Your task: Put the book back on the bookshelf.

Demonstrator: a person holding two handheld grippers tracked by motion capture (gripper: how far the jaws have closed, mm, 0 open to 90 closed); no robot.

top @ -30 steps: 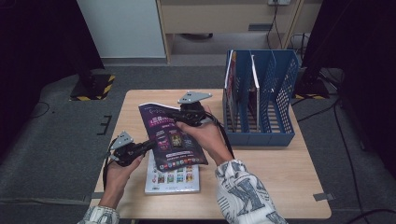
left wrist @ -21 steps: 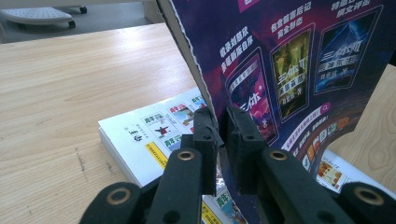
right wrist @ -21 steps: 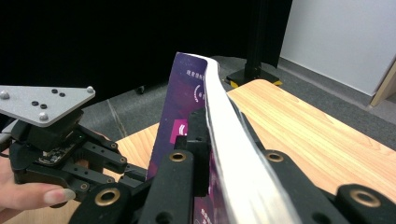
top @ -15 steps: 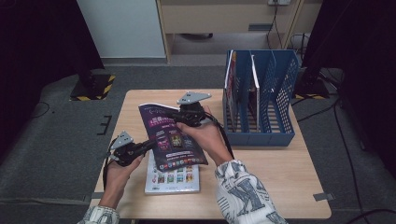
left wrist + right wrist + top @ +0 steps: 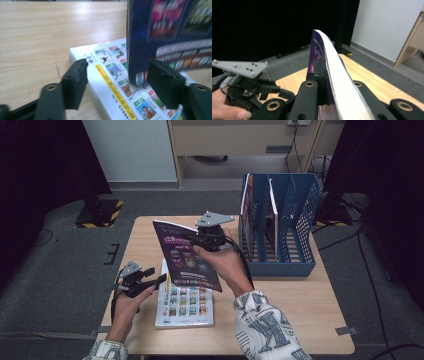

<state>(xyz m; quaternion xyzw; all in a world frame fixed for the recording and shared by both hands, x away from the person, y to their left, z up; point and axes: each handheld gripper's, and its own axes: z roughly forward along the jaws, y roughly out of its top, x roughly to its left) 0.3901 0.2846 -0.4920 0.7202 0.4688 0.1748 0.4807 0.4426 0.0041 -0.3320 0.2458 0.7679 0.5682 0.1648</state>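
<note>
Right gripper [image 5: 200, 239]: clamped tight on the edge of the purple magazine [image 5: 185, 257]; in the right gripper view the pages run up between its two black jaws.
Left gripper [image 5: 150, 279]: jaws have just been opening and now stand apart; in the left gripper view the magazine's lower edge [image 5: 130, 82] hangs in the gap, and neither pad presses on it.
Right hand: wrapped round its gripper at mid-table, patterned sleeve [image 5: 267, 330] reaching in from the bottom edge, grey plate [image 5: 214, 219] on top.
Left hand [image 5: 127, 300]: low at the table's left edge, gripper pointing right toward the magazine.
Purple magazine: lifted off the table, tilted, above the white catalogue [image 5: 185, 305] lying flat on the wooden table [image 5: 300, 300].
Blue file rack [image 5: 280, 227]: at the table's right, a few books upright in its left slots.
Hard to make out: the magazine cover is blurred up close; the right hand covers part of it, and its print is unreadable.
</note>
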